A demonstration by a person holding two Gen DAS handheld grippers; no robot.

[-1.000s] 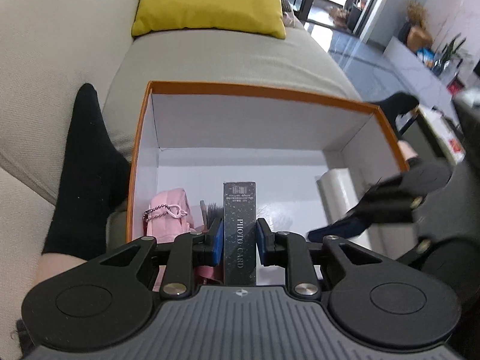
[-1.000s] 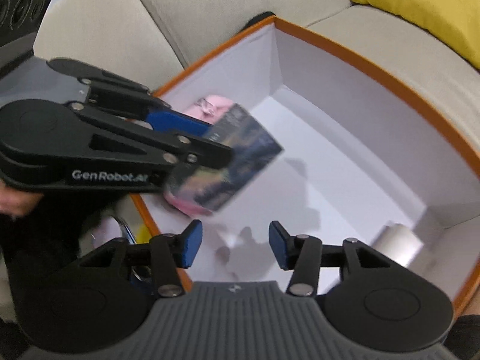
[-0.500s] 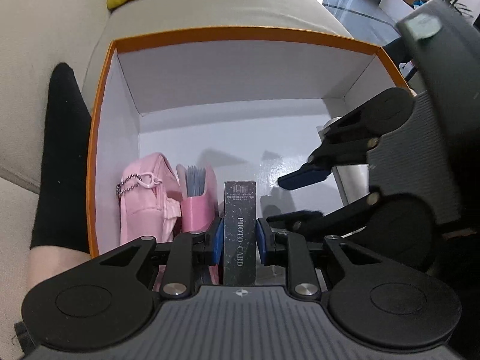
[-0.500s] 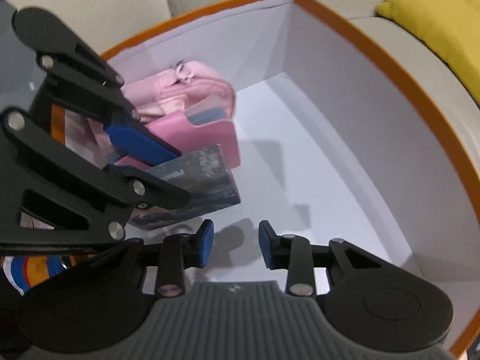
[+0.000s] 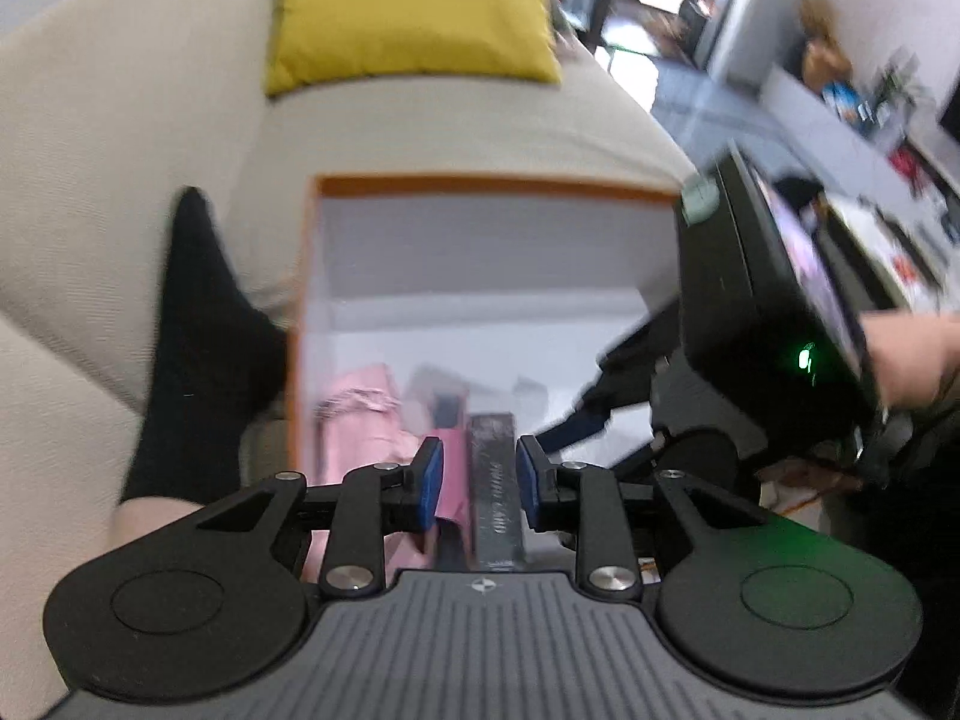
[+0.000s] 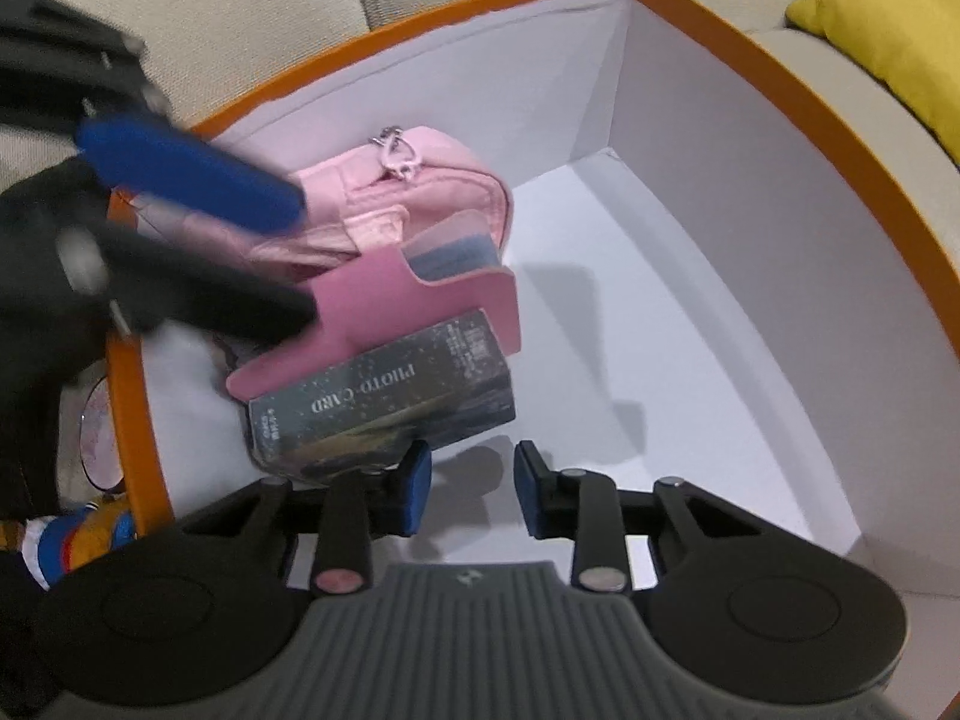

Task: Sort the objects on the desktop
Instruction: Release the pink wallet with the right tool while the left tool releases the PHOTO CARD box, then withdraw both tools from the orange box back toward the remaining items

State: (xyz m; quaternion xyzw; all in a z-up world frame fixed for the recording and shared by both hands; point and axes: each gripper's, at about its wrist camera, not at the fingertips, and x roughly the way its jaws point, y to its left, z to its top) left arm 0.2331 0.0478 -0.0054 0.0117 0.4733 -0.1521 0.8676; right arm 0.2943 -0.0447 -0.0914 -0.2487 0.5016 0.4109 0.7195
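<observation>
A dark photo-card box (image 6: 384, 402) stands on edge in the orange-rimmed white box (image 6: 750, 84), leaning on a pink card holder (image 6: 414, 300) and a pink pouch (image 6: 414, 192). My left gripper (image 5: 479, 480) is open; its pads stand apart from the photo-card box (image 5: 495, 492) between them. From the right wrist view the left gripper's fingers (image 6: 192, 180) are blurred above the pouch. My right gripper (image 6: 471, 483) is open and empty just beside the photo-card box, over the white floor.
The storage box (image 5: 492, 186) sits against a beige sofa (image 5: 120, 150) with a yellow cushion (image 5: 414, 6). A black-socked leg (image 5: 198, 348) lies left of the box. Colourful items (image 6: 90, 534) lie outside its left wall.
My left gripper has opened and let go of the photo-card box, which now rests in the storage box. The left gripper has pulled back and up. My right gripper stayed open.
</observation>
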